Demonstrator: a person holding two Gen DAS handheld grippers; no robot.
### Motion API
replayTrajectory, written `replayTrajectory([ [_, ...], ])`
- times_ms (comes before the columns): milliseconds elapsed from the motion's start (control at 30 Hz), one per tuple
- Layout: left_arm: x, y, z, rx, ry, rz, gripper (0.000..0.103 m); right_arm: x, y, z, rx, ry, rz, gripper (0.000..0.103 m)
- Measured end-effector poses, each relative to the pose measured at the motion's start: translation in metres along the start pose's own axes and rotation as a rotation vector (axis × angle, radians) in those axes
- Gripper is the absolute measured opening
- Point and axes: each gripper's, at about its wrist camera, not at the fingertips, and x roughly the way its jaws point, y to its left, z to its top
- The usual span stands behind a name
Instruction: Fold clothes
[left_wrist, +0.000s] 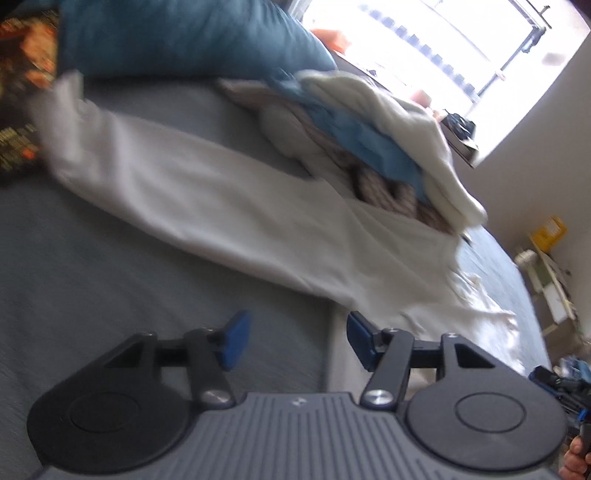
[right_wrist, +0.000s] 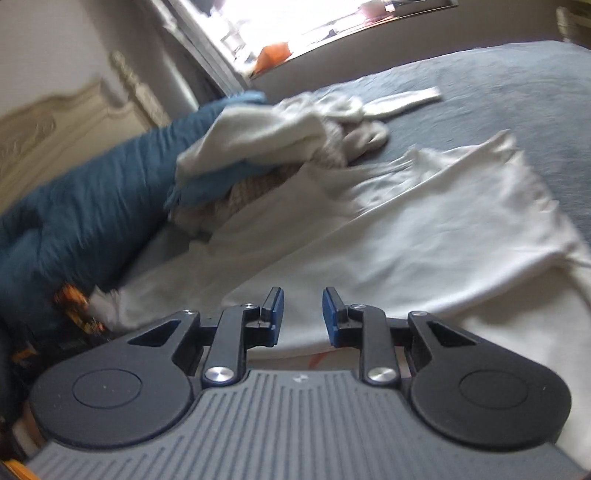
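Your two claws, the left claw (left_wrist: 293, 339) and right claw (right_wrist: 303, 312), both stand spread and empty over one white garment (right_wrist: 424, 229) spread flat on the bed (left_wrist: 74, 266), one clothes pile (left_wrist: 369, 147) at one o'clock.

Left gripper (left_wrist: 295, 341) and right gripper (right_wrist: 303, 314): jaws apart (both empty)

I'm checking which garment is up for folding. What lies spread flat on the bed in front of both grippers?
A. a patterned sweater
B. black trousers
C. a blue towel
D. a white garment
D: a white garment lies spread flat across the grey bed, its long part stretched out in the left wrist view, while the blue and patterned pieces sit bunched in the pile beyond it.
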Motion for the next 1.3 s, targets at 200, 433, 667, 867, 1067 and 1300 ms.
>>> replayTrajectory([
  [200,0.001,0.040,0.027,-0.109,-0.156,0.168,0.066,0.067,0.032,-0.017,-0.142,0.057,-0.060,0.023],
  [433,0.017,0.062,0.056,-0.105,-0.298,0.384,0.066,0.091,0.022,-0.029,-0.115,0.104,-0.057,0.023],
  [667,0.046,0.078,0.072,-0.235,-0.259,0.435,0.053,0.094,0.019,-0.031,-0.105,0.106,-0.039,0.022],
  [867,0.055,0.072,0.067,-0.249,-0.268,0.500,0.049,0.095,0.016,-0.029,-0.085,0.111,-0.027,0.022],
  [1067,0.060,0.069,0.065,-0.253,-0.279,0.539,0.005,0.093,0.016,-0.028,-0.070,0.105,-0.023,0.022],
  [1300,0.036,0.051,0.063,-0.229,-0.373,0.490,0.002,0.083,0.010,-0.026,-0.020,0.082,-0.013,0.024],
])
